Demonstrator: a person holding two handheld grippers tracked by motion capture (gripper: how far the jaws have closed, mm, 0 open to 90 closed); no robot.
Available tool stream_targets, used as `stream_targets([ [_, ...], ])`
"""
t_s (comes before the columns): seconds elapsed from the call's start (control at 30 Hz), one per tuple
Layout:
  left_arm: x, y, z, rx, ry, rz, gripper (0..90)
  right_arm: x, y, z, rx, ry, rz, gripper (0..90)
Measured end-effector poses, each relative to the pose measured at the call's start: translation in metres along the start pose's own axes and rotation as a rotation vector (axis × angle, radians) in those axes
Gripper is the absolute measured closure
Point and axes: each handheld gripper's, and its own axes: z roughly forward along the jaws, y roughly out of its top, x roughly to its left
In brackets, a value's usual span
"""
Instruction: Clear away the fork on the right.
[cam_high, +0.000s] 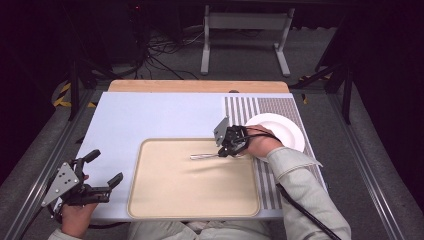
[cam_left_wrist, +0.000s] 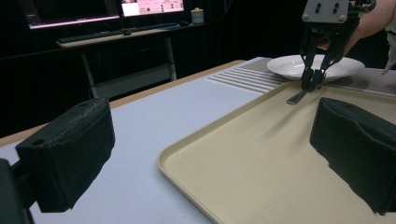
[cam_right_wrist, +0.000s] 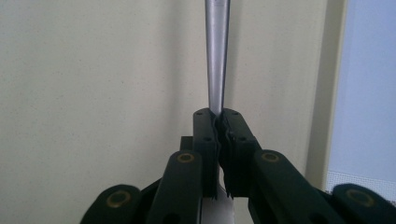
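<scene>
— Right, item one: the piece in the right gripper (cam_high: 231, 148)?

— A slim metal utensil handle (cam_right_wrist: 217, 51), smooth, dull silver, narrowing towards the jaws in the right gripper view. The jaws are pinched tight on it. Which kind of utensil it is, I cannot tell.

— Its position and lie?

— Over the far right part of the tray (cam_high: 165, 200), close above the surface. In the high view its long axis runs roughly level, the free end (cam_high: 200, 156) pointing to the left, across the tray.

— The tray itself?

— Beige, matt, rectangular with rounded corners and a raised rim. It sits on a pale blue table cover (cam_high: 150, 115).

— Other entries?

— A round white plate (cam_high: 287, 129), glossy, on a grey-and-white striped mat (cam_high: 245, 107) just to the right of the tray.

— And the left gripper (cam_high: 106, 176)?

— Black padded jaws spread wide, nothing between them, held off the near left corner of the tray.
</scene>
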Motion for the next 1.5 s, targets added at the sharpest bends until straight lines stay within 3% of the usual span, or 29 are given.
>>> stream_targets([
  [0.47, 0.000, 0.000, 0.000, 0.000, -0.002, 0.001, 0.8, 0.000, 0.003, 0.017, 0.028, 0.066, 0.001, 85.1],
  [1.2, 0.000, 0.000, 0.001, -0.004, 0.000, -0.004, 0.8, 0.000, 0.000, 0.031, 0.049, 0.113, 0.015, 83.0],
  [1.37, 0.000, 0.000, 0.000, -0.002, 0.000, -0.003, 0.7, 0.000, 0.001, 0.027, -0.002, 0.103, 0.016, 78.8],
  [1.5, 0.000, 0.000, 0.001, -0.004, 0.001, -0.002, 0.8, 0.000, 0.006, 0.021, -0.043, 0.090, 0.013, 88.2],
])
